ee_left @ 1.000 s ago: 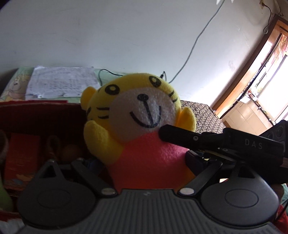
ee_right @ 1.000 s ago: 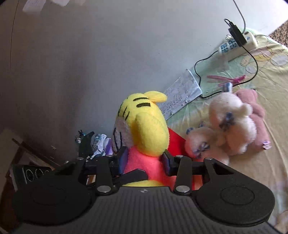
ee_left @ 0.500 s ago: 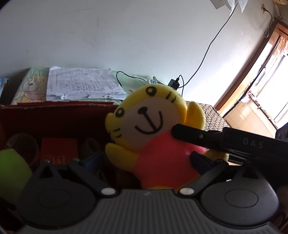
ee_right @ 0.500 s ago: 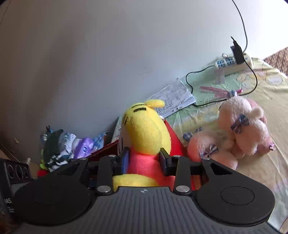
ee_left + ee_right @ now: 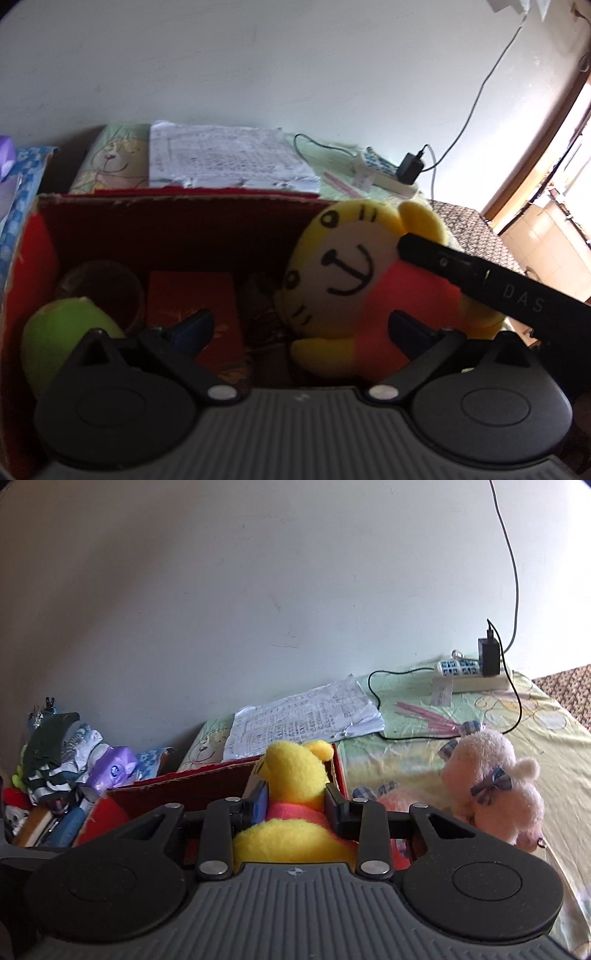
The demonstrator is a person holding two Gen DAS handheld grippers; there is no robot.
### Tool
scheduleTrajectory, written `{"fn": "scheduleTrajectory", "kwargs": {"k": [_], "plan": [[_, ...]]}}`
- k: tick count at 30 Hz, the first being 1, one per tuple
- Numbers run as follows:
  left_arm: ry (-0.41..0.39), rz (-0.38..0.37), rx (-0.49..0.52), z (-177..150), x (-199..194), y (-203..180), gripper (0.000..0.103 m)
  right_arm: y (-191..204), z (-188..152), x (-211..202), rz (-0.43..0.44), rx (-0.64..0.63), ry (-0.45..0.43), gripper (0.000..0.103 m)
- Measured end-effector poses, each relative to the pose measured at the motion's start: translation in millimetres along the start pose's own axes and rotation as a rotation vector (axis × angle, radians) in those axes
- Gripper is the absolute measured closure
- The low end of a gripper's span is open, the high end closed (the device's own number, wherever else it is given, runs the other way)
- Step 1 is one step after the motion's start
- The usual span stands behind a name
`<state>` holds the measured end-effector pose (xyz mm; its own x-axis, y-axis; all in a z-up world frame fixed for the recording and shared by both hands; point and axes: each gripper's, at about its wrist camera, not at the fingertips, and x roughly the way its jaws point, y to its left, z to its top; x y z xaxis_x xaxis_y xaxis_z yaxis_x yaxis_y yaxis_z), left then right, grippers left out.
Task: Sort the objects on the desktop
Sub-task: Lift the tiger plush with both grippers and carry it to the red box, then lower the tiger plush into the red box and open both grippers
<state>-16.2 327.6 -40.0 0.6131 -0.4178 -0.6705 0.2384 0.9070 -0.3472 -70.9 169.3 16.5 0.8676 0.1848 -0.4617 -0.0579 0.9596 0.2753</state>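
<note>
While right gripper clamps yellow plush, left gripper apart; green tablecloth, white wall.

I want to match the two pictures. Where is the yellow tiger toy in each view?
Left wrist: yellow tiger toy right of centre, face visible, at the red box right end.
Right wrist: bottom centre, seen from behind, clamped by the right gripper.
Shared landmark: the paper stack behind the box.
</note>
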Motion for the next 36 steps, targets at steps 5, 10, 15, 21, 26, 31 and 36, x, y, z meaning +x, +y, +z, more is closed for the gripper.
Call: {"fn": "scheduleTrajectory", "kwargs": {"k": [5,10,15,21,26,31,36], "plan": [[0.038,0.042,0.005,-2,11,6,0.003,2,2,2,0.021,-0.003,0.036,0.068],[0.061,0.092,0.059,-5,14,-2,0.003,-2,13,0,0.037,0.043,0.127,0.068],[0.049,0.065,0.050,4,11,-11,0.011,7,9,-23,0.089,0.021,-0.020,0.080],[-0.009,0.156,0.143,12,17,-34,0.011,15,-3,-18,0.077,-0.080,-0.098,0.080],[0.084,0.171,0.131,11,37,-29,0.014,18,-4,-17,0.097,-0.051,-0.053,0.080],[0.087,0.204,0.126,4,28,-18,0.014,-2,-3,-9,0.131,0.163,0.080,0.080],[0.104,0.164,0.065,10,31,-7,0.014,-6,-14,-1,0.013,0.140,0.094,0.081]]}}
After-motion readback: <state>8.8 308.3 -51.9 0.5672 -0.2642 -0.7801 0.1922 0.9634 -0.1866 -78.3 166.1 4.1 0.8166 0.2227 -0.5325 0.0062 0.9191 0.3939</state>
